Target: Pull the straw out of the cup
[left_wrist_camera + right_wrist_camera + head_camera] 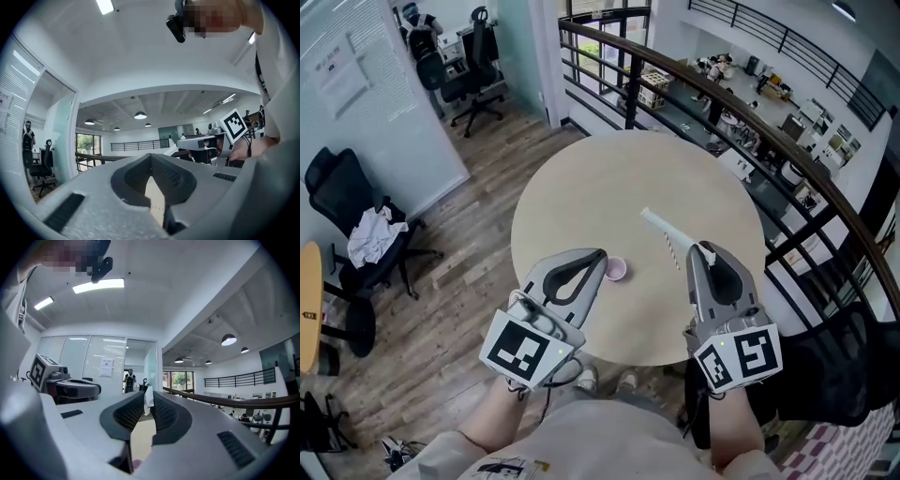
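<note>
A small pink cup stands on the round beige table with no straw in it. A red-and-white striped straw lies flat on the table to the cup's right, beside a white paper strip. My right gripper is held level above the table and is shut on a white paper scrap at its tips. The cup's rim shows below those jaws. My left gripper hovers just left of the cup, shut with nothing in it. Through the gap under its tips I see the straw.
A dark railing curves round the table's far and right sides, with a drop to a lower floor beyond. Office chairs stand on the wooden floor to the left. The person's shoes are at the table's near edge.
</note>
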The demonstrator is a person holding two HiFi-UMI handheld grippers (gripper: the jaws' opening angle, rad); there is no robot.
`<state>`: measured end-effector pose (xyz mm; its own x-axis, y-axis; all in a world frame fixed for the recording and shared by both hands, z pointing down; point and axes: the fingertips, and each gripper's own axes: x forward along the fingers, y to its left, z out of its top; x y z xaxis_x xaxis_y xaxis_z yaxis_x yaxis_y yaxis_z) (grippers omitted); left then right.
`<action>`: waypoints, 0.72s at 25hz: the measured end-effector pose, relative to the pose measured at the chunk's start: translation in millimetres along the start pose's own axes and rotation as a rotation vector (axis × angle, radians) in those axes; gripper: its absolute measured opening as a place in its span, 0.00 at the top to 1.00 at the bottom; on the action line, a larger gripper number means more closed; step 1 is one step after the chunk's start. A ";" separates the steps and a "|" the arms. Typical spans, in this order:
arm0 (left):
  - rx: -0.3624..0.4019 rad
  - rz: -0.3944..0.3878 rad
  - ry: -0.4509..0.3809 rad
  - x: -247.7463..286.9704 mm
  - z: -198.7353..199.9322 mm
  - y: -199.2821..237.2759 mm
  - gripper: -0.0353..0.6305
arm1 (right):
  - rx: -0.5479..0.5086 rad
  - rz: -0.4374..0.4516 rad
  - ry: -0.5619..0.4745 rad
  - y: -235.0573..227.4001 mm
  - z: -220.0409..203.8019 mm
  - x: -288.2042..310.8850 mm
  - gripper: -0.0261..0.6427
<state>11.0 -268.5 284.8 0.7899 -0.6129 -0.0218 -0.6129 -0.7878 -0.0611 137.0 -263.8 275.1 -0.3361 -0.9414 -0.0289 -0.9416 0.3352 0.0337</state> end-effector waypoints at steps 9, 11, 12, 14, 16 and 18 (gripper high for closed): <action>-0.024 -0.002 -0.021 -10.5 5.4 -4.3 0.93 | 0.001 0.014 -0.070 8.1 17.6 -27.0 0.89; -0.010 0.007 -0.011 -9.7 -1.8 -6.4 0.93 | 0.001 0.003 -0.074 5.2 10.8 -31.0 0.89; -0.010 0.013 -0.002 -10.0 -6.6 -8.1 0.93 | 0.001 -0.005 -0.070 4.1 5.9 -33.9 0.89; -0.025 0.018 0.016 -12.6 -15.6 -11.4 0.93 | 0.002 -0.019 -0.060 3.1 -2.7 -39.6 0.89; -0.045 0.028 0.019 -16.0 -20.6 -11.7 0.93 | -0.009 -0.038 -0.061 0.6 -6.5 -44.3 0.89; -0.061 0.044 0.006 -19.4 -20.5 -9.5 0.93 | -0.025 -0.061 -0.067 -4.8 -6.3 -47.8 0.89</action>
<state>1.1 -250.4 306.2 0.7623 -0.6470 -0.0175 -0.6471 -0.7624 0.0006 157.7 -220.7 282.6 -0.2793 -0.9552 -0.0979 -0.9599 0.2751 0.0545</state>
